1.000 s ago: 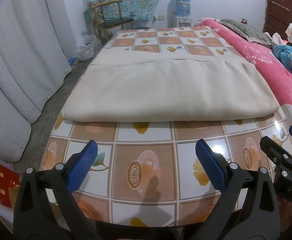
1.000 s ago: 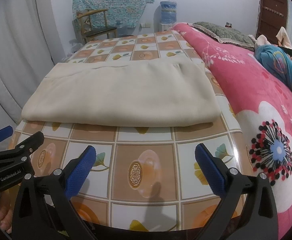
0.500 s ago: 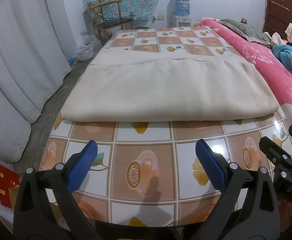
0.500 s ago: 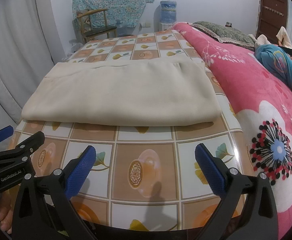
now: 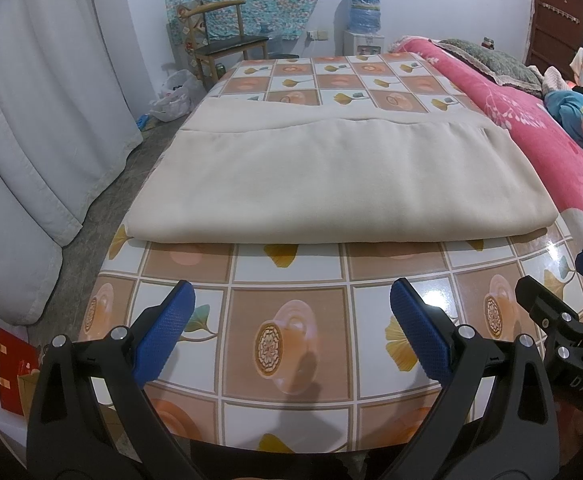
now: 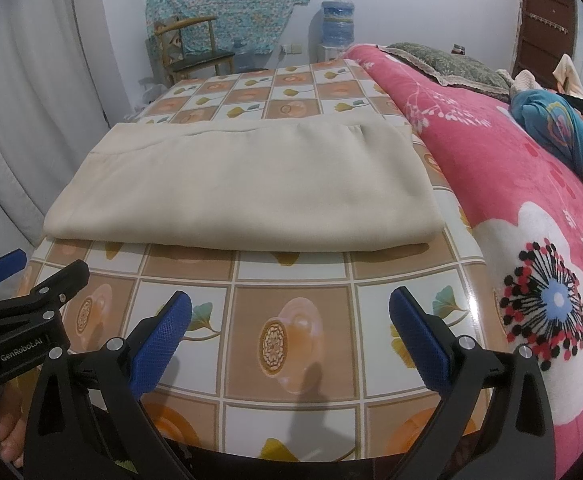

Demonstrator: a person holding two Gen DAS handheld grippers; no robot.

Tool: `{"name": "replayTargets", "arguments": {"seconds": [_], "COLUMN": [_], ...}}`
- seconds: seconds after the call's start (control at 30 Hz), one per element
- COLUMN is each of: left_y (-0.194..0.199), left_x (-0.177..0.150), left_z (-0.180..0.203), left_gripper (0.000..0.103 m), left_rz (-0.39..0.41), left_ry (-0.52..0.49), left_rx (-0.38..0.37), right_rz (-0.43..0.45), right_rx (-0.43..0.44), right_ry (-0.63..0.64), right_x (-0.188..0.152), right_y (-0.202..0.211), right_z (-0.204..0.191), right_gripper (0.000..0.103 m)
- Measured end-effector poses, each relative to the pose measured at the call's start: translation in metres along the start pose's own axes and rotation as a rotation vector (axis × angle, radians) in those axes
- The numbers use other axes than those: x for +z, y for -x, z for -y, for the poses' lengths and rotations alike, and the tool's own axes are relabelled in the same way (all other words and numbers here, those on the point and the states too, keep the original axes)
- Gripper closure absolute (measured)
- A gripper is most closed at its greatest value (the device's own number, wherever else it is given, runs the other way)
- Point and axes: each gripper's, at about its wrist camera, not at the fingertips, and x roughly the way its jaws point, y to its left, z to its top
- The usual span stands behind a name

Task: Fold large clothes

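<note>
Hovering: left gripper (image 5: 291, 330) and right gripper (image 6: 291, 330), fingers wide, empty
Cloth: beige cloth (image 5: 331, 180) lies folded mid-surface (image 5: 291, 268)
Risk: pinching only the top layer would undo the fold

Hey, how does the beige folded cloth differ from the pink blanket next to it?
The beige cloth is plain with no print; the pink blanket carries white and dark flower patterns. The beige cloth lies folded flat in layers on the checked tablecloth; the pink blanket is spread wide over the bed to the right, running out of frame. The beige cloth looks thin and smooth, the pink blanket plush. Neither is touched by the left gripper or right gripper, both open.
</note>
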Motion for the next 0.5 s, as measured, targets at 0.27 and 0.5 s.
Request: {"name": "replayTargets", "arguments": {"seconds": [0.27, 0.5], "left_y": [0.0001, 0.0003], "left_x": [-0.0004, -0.0008], "left_z": [-0.0006, -0.0007], "left_gripper": [0.008, 0.008], "left_rz": [0.001, 0.001], "left_ry": [-0.001, -0.001], "left_rx": [-0.001, 0.000], "right_rz": [0.000, -0.001], "right_rx": [0.000, 0.000], "right_ry": [0.000, 0.002], "right_x": [0.0002, -0.0021], "right_y": [0.0001, -0.0001], "right_z": [-0.0005, -0.0033], "right_gripper": [0.007, 0.007]}}
